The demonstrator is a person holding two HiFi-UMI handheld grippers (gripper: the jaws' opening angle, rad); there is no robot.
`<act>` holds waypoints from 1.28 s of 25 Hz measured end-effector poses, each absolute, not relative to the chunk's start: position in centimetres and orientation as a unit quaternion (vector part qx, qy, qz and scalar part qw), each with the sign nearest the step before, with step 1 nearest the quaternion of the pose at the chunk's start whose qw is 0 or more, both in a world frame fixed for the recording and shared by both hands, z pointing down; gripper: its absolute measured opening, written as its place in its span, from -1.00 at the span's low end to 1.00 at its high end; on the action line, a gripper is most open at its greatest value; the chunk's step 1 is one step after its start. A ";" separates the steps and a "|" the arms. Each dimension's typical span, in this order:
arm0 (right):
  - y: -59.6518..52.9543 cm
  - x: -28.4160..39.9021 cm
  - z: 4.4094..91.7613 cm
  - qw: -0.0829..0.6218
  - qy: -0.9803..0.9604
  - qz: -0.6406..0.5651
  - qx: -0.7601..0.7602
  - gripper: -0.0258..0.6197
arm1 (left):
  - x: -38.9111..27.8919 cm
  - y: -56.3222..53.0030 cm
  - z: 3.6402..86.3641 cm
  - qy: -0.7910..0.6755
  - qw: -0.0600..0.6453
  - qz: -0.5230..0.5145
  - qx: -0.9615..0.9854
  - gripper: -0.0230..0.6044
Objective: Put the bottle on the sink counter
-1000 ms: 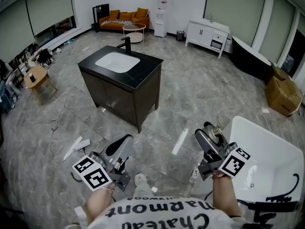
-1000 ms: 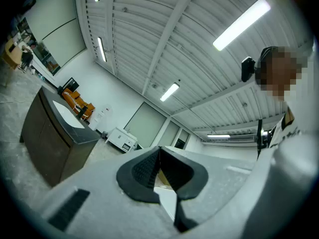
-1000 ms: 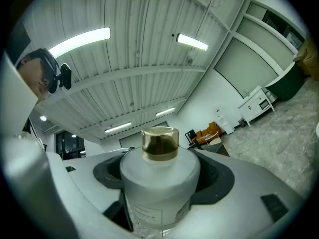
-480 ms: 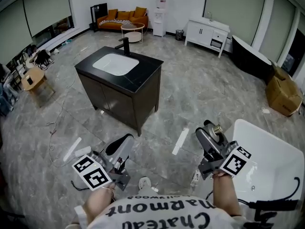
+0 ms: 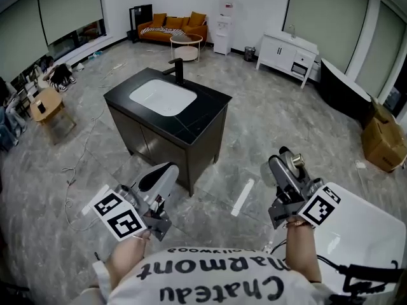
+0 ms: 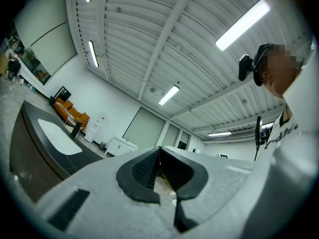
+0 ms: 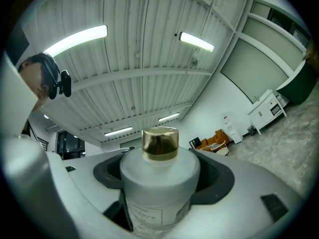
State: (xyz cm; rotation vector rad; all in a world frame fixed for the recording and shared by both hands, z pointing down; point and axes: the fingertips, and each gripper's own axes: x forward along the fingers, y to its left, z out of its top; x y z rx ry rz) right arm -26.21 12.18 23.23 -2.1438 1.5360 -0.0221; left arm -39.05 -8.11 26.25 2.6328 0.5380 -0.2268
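At the left, the left gripper (image 5: pixel 166 172) is held low over the floor with its jaws pressed together; nothing is seen between them in its own view. Ahead, well apart from both tools, the counter (image 5: pixel 205 112) stands with a white basin (image 5: pixel 162 97) set into it and a black tap (image 5: pixel 179 70) at the far edge. Bare black top is left round the basin. At the right, the right gripper (image 5: pixel 285 164) is clamped on the bottle (image 7: pixel 159 180) — frosted white, with a gold cap (image 7: pixel 160 143) pointing up and forward. A white tub (image 5: pixel 365 234) lies just beside it.

The carrying step is judged to be in hand. The gap to the counter must be closed next, and the bottle lowered base-first onto bare top clear of the basin — the jaws to be parted only once it stands.
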 end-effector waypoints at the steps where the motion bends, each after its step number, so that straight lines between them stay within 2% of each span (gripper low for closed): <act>1: 11.4 -25.6 23.2 0.250 0.566 -0.005 -0.786 0.15 | -38.3 -8.7 26.3 0.195 0.217 -0.084 0.953 -0.88; 13: 5.9 -16.7 26.2 0.256 0.568 -0.048 -0.781 0.15 | -28.8 -12.3 28.7 0.198 0.242 -0.049 0.948 -0.88; 22: 2.2 -4.2 25.3 0.255 0.591 -0.048 -0.764 0.15 | -17.0 -14.3 28.1 0.175 0.228 -0.055 0.956 -0.88; 32: -2.1 9.0 23.6 0.240 0.646 -0.048 -0.723 0.15 | -3.6 -17.1 25.4 0.150 0.216 -0.114 0.958 -0.88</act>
